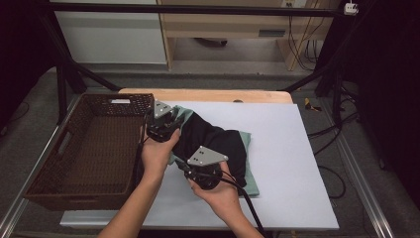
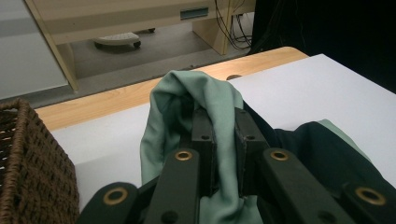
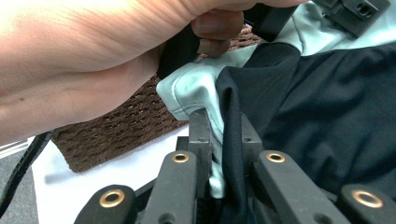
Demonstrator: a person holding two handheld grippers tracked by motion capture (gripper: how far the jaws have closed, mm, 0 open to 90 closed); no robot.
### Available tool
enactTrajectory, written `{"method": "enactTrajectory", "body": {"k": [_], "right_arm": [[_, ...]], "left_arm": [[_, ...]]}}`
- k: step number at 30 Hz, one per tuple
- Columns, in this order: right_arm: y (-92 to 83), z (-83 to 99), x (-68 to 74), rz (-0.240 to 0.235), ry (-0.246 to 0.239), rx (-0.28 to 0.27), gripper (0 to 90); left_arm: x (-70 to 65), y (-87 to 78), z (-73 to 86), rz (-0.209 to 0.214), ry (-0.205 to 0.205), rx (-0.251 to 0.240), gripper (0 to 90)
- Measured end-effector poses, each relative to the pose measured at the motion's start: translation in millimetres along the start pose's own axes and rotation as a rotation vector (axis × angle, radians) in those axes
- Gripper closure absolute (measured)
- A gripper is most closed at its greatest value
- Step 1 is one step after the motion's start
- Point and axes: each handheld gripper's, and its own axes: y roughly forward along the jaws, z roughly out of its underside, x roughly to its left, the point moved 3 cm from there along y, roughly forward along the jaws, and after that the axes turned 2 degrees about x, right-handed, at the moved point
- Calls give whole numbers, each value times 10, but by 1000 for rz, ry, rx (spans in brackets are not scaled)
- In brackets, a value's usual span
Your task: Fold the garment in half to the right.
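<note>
Folded green-and-black garment (image 1: pixel 218 144) lies mid-table (image 1: pixel 297 163), at 3 o'clock of the wicker basket (image 1: pixel 89 148). Left claw (image 2: pixel 223 126) clamped on its green edge; right claw (image 3: pixel 223 128) clamped on its near fold.

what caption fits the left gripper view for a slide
Left gripper shut on a fold of mint-green garment, wicker basket alongside.

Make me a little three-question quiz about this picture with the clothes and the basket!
1. True or false: the left gripper is shut on the green and black garment.
2. Which side of the garment is the brown basket on in the high view? A) left B) right C) behind
3. Fill in: the right gripper pinches both ___ and black cloth.

Key: 1 true; 2 A; 3 green.
</note>
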Motion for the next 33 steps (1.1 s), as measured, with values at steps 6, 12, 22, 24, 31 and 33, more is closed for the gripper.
{"method": "enactTrajectory", "body": {"k": [6, 12, 22, 24, 31, 33], "right_arm": [[1, -37, 25, 0, 10, -17, 819], [10, -51, 34, -6, 14, -22, 819], [25, 14, 0, -6, 27, -13, 818], [27, 43, -14, -6, 34, -9, 818], [31, 95, -68, 0, 40, -6, 818], [24, 109, -83, 2, 42, -7, 818]], "left_arm": [[21, -41, -32, -4, 5, -13, 812], [37, -51, -33, -15, 13, -14, 812], [-7, 32, -5, -14, 48, 26, 810], [-14, 51, 7, -15, 50, 35, 810], [-6, 144, 26, -17, 41, 56, 811], [-10, 166, 22, -18, 39, 60, 811]]}}
